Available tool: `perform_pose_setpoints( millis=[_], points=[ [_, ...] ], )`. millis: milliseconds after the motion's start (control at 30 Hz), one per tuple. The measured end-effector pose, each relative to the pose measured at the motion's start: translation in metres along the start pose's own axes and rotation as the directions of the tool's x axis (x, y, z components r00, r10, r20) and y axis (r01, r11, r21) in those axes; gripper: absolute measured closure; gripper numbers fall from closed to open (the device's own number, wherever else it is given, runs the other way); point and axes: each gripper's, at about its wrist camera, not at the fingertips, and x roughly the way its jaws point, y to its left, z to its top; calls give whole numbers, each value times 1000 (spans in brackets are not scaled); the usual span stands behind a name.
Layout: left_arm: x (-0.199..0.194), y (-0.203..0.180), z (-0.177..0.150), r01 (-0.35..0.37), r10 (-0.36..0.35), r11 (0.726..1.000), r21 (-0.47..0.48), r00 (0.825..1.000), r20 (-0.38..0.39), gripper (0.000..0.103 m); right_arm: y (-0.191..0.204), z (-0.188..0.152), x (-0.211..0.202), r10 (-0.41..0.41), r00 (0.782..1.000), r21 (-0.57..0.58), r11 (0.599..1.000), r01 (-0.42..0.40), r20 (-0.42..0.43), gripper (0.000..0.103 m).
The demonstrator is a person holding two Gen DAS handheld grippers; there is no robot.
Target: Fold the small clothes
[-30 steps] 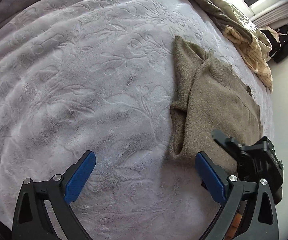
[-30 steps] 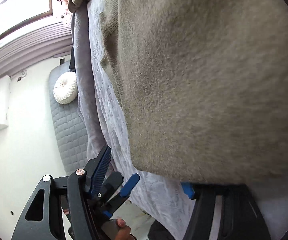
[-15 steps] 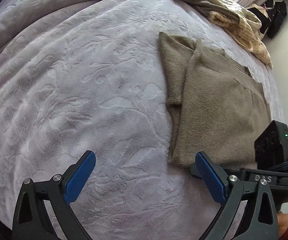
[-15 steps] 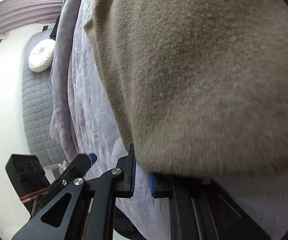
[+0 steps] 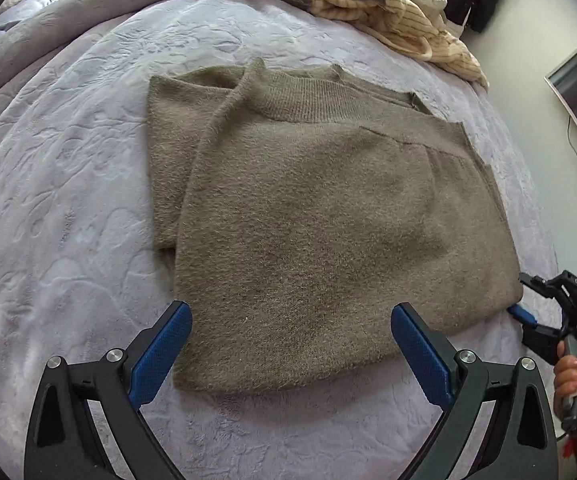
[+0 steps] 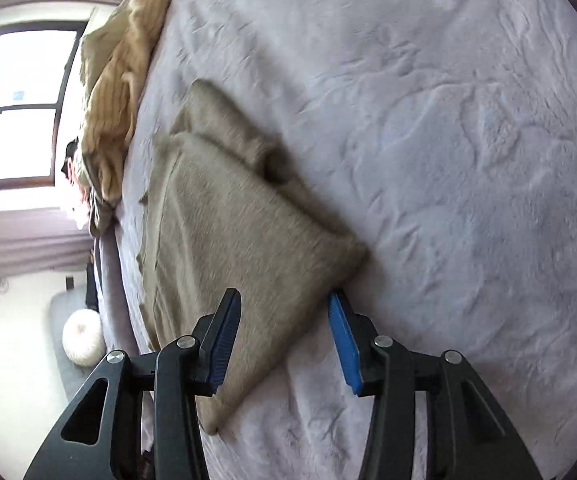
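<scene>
An olive-brown knit sweater (image 5: 308,220) lies folded flat on the lilac bedspread (image 5: 68,200); it also shows in the right wrist view (image 6: 228,240). My left gripper (image 5: 290,344) is open and empty, its blue pads astride the sweater's near hem. My right gripper (image 6: 282,334) is open, its pads either side of the sweater's near corner, holding nothing. In the left wrist view the right gripper (image 5: 524,316) sits at the sweater's right edge, held by a hand.
A heap of cream and beige clothes (image 5: 388,4) lies at the far edge of the bed, also seen in the right wrist view (image 6: 116,92). A window (image 6: 12,108) and a round white cushion (image 6: 82,338) lie beyond the bed's side.
The right gripper has opened and let go of the sweater's edge, then drawn back. The left gripper has swung right, so the sweater now lies straight ahead of it.
</scene>
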Motion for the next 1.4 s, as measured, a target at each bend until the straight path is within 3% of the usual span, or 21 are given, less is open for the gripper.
perform_pose_setpoints(
  millis=[33, 67, 167, 233, 333, 433, 700, 867, 967, 1100, 1233, 1400],
  points=[
    [7, 0, -1, -15, 15, 1000, 3, 1000, -17, 3, -2, 3, 5, 10, 1000, 19, 1000, -10, -16, 85],
    [13, 0, -2, -26, 26, 1000, 4, 999, -31, 3, 2, 4, 8, 7, 1000, 6, 1000, -7, -22, 94],
    [17, -4, -6, -49, 50, 998, 26, 998, -35, 3, 31, 7, -11, -50, 999, -208, 977, 52, 13, 94],
    [21, -8, -9, -68, 70, 996, 53, 997, -36, 3, 33, 15, -19, -103, 994, -290, 951, 107, 29, 94],
    [26, -10, -13, -90, 94, 993, 81, 995, -44, 3, 4, 30, -5, -198, 980, -290, 937, 193, 14, 95],
    [23, -10, -14, -97, 102, 991, 92, 994, -46, 3, -7, 32, -5, -165, 986, -253, 954, 162, 9, 96],
    [5, 5, -6, -106, 108, 994, 34, 992, -65, 3, 19, 15, -40, -327, 944, -368, 873, 319, 43, 90],
    [-15, 16, -5, -111, 109, 993, -24, 991, -75, 3, 35, -5, -45, -337, 941, -418, 852, 315, 22, 90],
    [-18, 13, -7, -151, 149, 988, -14, 984, -101, 3, 47, -20, -39, -358, 934, -482, 818, 315, 2, 90],
    [-27, 11, -15, -154, 152, 988, -14, 982, -112, 3, 64, -39, -30, -366, 930, -539, 789, 296, -26, 88],
    [-35, 12, -23, -178, 173, 983, -31, 976, -129, 3, 77, -59, -21, -380, 923, -590, 759, 274, -60, 56],
    [-47, 12, -34, -189, 181, 981, -36, 972, -150, 3, 94, -87, -13, -411, 908, -667, 698, 260, -77, 55]
  ],
)
